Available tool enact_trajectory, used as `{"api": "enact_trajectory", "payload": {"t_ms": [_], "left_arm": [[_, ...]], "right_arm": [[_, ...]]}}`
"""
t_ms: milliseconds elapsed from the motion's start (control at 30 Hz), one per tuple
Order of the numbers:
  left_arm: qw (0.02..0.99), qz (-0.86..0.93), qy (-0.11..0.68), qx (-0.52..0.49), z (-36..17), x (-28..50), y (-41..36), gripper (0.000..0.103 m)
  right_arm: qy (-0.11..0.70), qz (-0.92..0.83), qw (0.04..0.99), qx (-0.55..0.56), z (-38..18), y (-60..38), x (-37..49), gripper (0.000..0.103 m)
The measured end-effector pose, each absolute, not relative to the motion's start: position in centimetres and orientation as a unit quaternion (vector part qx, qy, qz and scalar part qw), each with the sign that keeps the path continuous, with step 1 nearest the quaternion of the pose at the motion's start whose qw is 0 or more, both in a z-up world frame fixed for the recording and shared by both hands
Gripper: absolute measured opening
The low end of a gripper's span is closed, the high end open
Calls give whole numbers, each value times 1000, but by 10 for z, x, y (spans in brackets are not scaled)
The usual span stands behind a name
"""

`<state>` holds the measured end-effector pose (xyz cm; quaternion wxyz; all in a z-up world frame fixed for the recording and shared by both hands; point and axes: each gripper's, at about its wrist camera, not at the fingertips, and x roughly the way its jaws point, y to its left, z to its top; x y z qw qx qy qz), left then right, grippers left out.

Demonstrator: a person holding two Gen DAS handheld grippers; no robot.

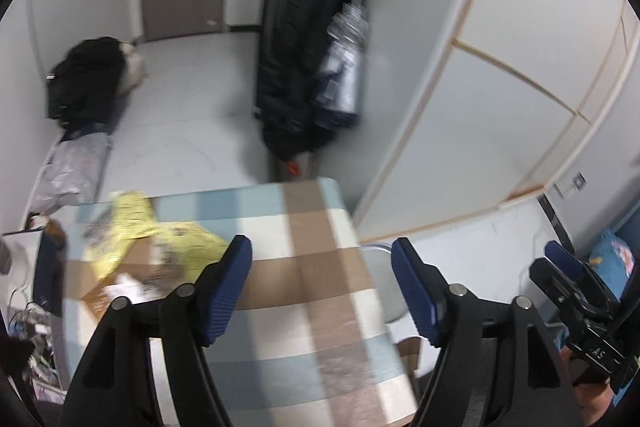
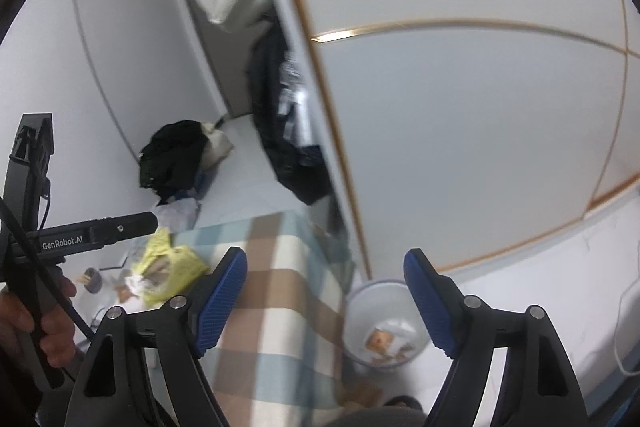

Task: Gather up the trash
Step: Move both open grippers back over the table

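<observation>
**Q:** Layout, largest first?

**A:** The table (image 1: 304, 267), under a checked blue, brown and cream cloth, fills the middle of my left view. The trash bin (image 2: 378, 323) stands on the floor just off the table's right edge. It is pale and round, and it already holds some scraps. The yellow wrapper (image 1: 160, 243) lies crumpled at the table's far-left corner, on top of a brown cardboard piece (image 1: 120, 279).

**Q:** State of the tongs?

**A:** My left gripper (image 1: 322, 283) is spread wide and holds nothing. It hovers above the table's middle. My right gripper (image 2: 326, 301) is equally wide and empty, and it straddles the table's right edge with the bin partly framed between its fingers.

**Q:** Which relation decides the next move?

**A:** The wrapper lies ahead and to the left of the left gripper. Its long axis seems to run roughly along the far edge, though blur makes this uncertain. I judge the left hand nearer to the wrapper and the right hand nearer to the bin. A left-hand pick would therefore have to carry the wrapper across the full width of the table.
</observation>
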<state>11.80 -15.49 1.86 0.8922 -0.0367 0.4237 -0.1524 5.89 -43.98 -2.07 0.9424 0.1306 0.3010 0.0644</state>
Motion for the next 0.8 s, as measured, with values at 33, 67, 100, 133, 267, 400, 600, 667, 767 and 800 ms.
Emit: {"api": "enact_trajectory", "payload": {"t_ms": [33,67,100,133,267,400,600,667,767,800], "left_arm": [[897,-144,416,-42,22,114,-144,78],[901,-137,409,-46,27,107,-137,80],[906,-128,401,-52,29,103,-125,82],[908,-122,397,-55,31,99,-119,83],[916,-89,384,-75,31,86,-76,86],[922,-59,370,-99,22,77,-35,90],[914,-23,379,-145,-5,68,32,90],[911,-20,384,-153,-14,67,47,90],[911,-9,382,-156,-26,65,63,90],[912,-7,381,-155,-30,63,68,90]], "right_arm": [[296,69,944,124,-16,-430,57,82],[293,74,946,120,-13,-422,56,83],[291,78,946,117,-10,-415,55,83],[287,84,947,114,-6,-406,53,86],[281,99,949,105,-2,-374,49,90],[294,118,944,95,-10,-341,46,91],[319,159,930,84,-35,-278,45,91],[328,174,926,72,-44,-256,43,91],[346,195,917,42,-61,-219,42,91],[354,200,913,30,-68,-206,43,91]]}}
